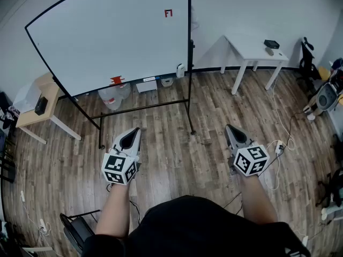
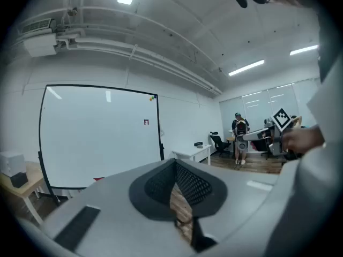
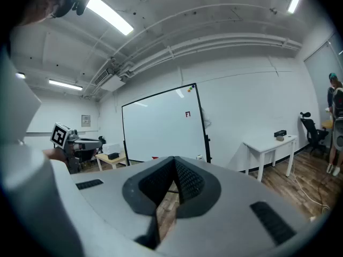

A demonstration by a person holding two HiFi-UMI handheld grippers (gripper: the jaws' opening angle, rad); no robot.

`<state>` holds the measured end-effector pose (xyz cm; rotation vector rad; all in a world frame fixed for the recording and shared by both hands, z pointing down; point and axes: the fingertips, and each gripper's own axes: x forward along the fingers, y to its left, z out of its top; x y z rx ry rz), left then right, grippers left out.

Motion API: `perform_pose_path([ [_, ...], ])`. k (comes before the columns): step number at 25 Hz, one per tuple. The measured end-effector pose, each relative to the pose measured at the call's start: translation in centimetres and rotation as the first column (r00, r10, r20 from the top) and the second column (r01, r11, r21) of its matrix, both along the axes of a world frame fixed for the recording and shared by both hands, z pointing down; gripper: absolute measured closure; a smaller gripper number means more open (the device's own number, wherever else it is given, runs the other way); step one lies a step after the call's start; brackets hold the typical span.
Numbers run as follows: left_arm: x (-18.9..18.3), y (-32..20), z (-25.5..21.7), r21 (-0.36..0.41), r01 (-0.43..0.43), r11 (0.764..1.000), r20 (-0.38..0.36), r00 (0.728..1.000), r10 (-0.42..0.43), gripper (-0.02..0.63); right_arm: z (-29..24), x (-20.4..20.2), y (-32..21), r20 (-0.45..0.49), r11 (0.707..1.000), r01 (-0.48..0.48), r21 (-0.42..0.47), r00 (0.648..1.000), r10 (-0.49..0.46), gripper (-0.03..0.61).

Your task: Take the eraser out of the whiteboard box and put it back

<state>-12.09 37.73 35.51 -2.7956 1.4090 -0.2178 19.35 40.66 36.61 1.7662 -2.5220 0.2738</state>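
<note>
Seemingly closed, left gripper [image 1: 136, 131] and right gripper [image 1: 230, 128] point toward the whiteboard [image 1: 107, 36].

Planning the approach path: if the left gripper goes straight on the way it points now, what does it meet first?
Probably the whiteboard, low down near its right-hand post; the left gripper points almost level at it. Nothing shows in between, though depth is unclear.

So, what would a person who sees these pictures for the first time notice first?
The big whiteboard on its stand fills the upper left of the head view, with a small red mark near its top right corner. In front of it, over the wood floor, the left tongs and the right tongs point forward, both closed and empty.
</note>
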Motion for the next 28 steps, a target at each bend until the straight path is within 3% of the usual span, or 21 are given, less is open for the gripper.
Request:
perform_pose_path([
  [12,2.4,-1.8,0.5,-0.039,0.001,0.999,-0.006,1.0,-0.001,0.604,-0.2,2.7,-2.5,0.089,0.999,0.042,0.019,0.995,-0.044,0.584],
  [28,1.9,-11.0,2.3,-0.041,-0.021,0.999,0.023,0.999,0.022,0.604,1.9,1.4,-10.3,0.065,0.998,0.059,-0.031,0.996,-0.057,0.584],
])
